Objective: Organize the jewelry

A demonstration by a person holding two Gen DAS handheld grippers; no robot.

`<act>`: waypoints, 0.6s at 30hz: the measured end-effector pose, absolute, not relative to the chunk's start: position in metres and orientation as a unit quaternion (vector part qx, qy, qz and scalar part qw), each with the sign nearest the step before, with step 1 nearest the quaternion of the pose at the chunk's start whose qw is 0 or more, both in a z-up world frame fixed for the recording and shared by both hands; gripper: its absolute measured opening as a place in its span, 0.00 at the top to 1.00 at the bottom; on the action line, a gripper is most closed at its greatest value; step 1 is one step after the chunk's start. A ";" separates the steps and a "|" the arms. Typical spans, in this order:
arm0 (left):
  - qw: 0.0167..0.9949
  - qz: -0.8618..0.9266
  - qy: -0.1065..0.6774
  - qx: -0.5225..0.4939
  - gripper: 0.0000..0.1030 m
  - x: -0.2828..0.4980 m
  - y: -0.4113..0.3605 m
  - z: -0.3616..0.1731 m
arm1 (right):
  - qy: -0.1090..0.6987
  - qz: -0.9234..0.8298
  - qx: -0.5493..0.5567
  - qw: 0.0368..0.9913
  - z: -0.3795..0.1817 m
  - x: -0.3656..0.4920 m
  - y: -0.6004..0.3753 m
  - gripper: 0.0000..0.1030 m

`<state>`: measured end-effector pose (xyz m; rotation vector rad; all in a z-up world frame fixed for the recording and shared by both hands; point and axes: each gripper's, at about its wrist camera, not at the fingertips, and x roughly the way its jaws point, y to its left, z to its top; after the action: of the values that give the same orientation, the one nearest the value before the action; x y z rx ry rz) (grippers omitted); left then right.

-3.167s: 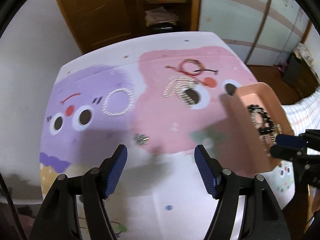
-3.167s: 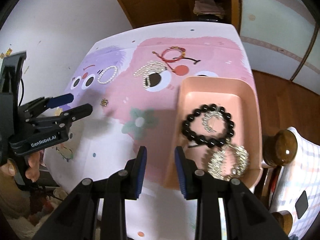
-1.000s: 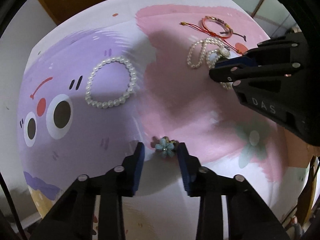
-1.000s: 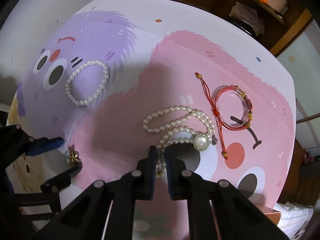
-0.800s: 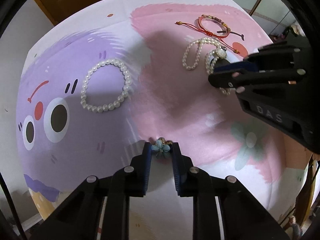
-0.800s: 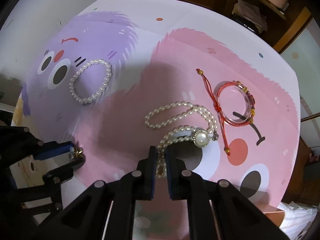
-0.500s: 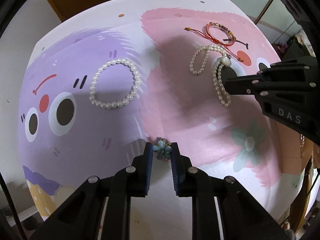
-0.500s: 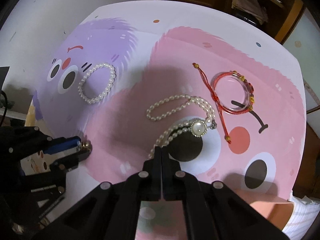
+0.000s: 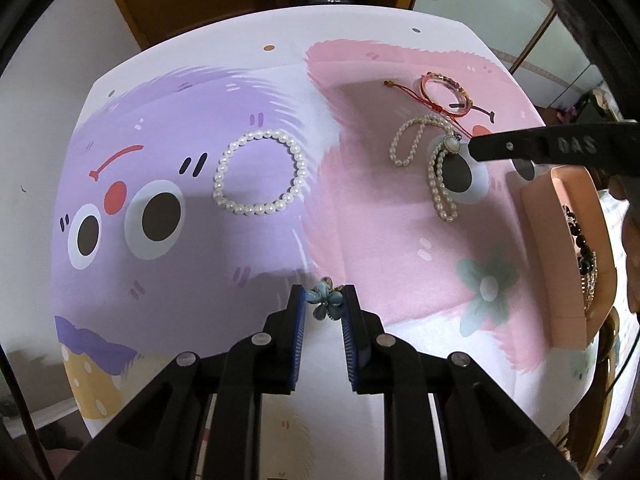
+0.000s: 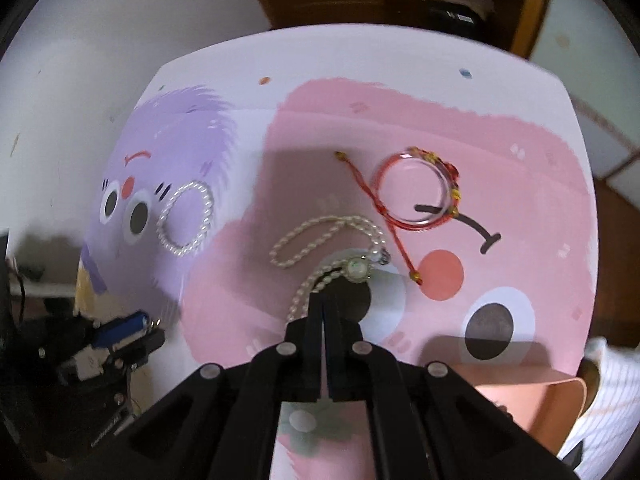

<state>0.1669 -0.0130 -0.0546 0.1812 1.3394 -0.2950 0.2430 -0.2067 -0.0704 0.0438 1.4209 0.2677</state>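
Observation:
My left gripper [image 9: 323, 303] is shut on a small blue flower brooch [image 9: 325, 298] held just above the cartoon mat. My right gripper [image 10: 323, 301] is shut on a strand of the pearl necklace [image 10: 325, 245], whose round pendant [image 10: 357, 269] lies just beyond the tips; the necklace also shows in the left wrist view [image 9: 434, 160]. A round pearl bracelet [image 9: 260, 172] lies on the purple patch. A red cord bracelet with a clear bangle [image 10: 416, 190] lies at the back of the pink patch. A pink tray [image 9: 568, 256] at the right edge holds a black bead bracelet [image 9: 580, 240].
The mat [image 9: 392, 248] covers a small table with drop-offs on all sides. A wooden door and shelf stand behind the table. The left gripper shows at the lower left of the right wrist view [image 10: 132, 330].
Left gripper closed on the flower brooch and lifted it slightly. Right gripper closed fully on the pearl necklace strand and both pulled back a little.

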 end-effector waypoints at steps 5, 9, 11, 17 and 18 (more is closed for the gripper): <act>0.769 -0.138 0.620 0.070 0.85 0.171 -0.018 -0.063 | 0.655 0.087 0.048 0.749 -0.078 0.252 -0.219 0.82; 0.766 -0.140 0.624 0.067 0.85 0.173 -0.018 -0.066 | 0.657 0.070 0.058 0.748 -0.085 0.257 -0.222 0.75; 0.764 -0.142 0.626 0.065 0.85 0.173 -0.017 -0.068 | 0.659 0.067 0.061 0.746 -0.089 0.260 -0.222 0.75; 0.761 -0.142 0.631 0.057 0.85 0.176 -0.013 -0.073 | 0.660 0.060 0.046 0.747 -0.096 0.265 -0.210 0.74; 0.761 -0.142 0.631 0.057 0.85 0.177 -0.013 -0.074 | 0.660 0.058 0.040 0.748 -0.097 0.266 -0.207 0.74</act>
<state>0.1766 -0.0127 -0.0741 0.1234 1.3737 -0.3082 0.2655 -0.2069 -0.0974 0.0885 1.4437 0.1269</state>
